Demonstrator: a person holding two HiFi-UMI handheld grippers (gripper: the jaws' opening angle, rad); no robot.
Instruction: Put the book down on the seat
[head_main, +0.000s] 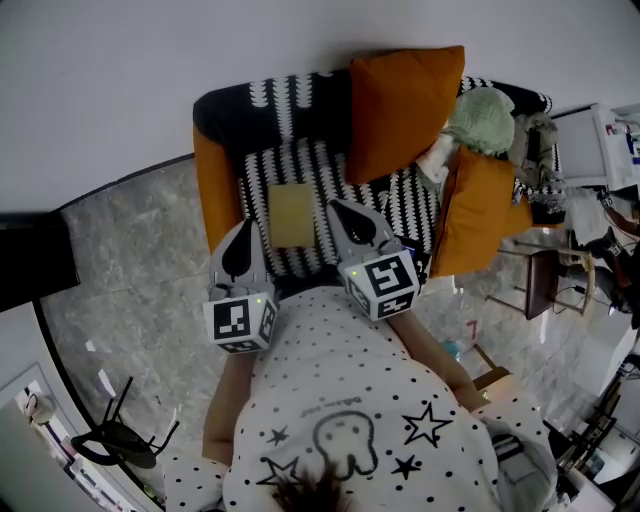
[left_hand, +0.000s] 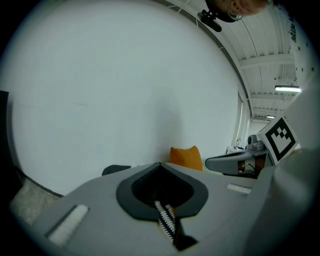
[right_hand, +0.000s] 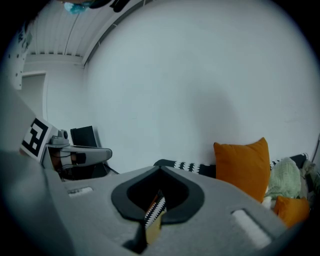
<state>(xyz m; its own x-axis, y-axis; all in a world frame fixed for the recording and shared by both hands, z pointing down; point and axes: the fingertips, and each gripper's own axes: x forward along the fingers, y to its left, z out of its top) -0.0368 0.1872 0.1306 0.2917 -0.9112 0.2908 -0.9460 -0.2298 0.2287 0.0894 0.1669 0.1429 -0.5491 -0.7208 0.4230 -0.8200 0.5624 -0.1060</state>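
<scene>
Seen from the head view, the book (head_main: 292, 214) lies flat on the striped seat (head_main: 300, 165), between the left gripper (head_main: 244, 228) and the right gripper (head_main: 337, 208), and neither has hold of it. In the left gripper view the jaws are pressed together and empty, with only stripes visible through the slit. In the right gripper view the jaws are likewise closed on nothing, and a yellowish sliver shows below the stripes.

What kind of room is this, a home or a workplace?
Probably a workplace corner staged as a living room: an armchair with orange cushions stands by a bare wall, but clutter piles up at the right and a strip light hangs overhead.
</scene>
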